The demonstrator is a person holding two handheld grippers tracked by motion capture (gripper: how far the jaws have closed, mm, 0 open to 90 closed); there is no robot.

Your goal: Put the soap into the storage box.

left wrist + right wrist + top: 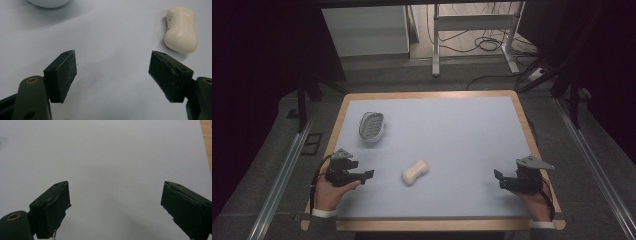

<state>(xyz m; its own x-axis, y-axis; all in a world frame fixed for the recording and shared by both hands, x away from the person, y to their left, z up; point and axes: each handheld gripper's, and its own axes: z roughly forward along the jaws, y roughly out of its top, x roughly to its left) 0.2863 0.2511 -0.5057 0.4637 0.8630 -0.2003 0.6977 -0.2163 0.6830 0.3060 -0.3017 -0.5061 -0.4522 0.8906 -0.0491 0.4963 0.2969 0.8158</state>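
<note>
Two hands at the desk's near edge, each holding open, empty tongs.

Left tongs (368,174) sit near the desk's (462,130) near left corner, jaws spread wide with nothing between them, pointing toward the middle; in the left gripper view the left tongs (112,72) gape over bare blue surface. Behind them, toward the far left corner, lies an oval grey soap dish (371,125). Just right of the left tongs, well short of the desk's centre, lies a cream waisted soap bar (415,171), apart from both jaws with open surface between them. Right tongs (498,179) rest near the near right corner, jaws likewise wide apart and empty, well apart from the soap, bare surface ahead.
</note>
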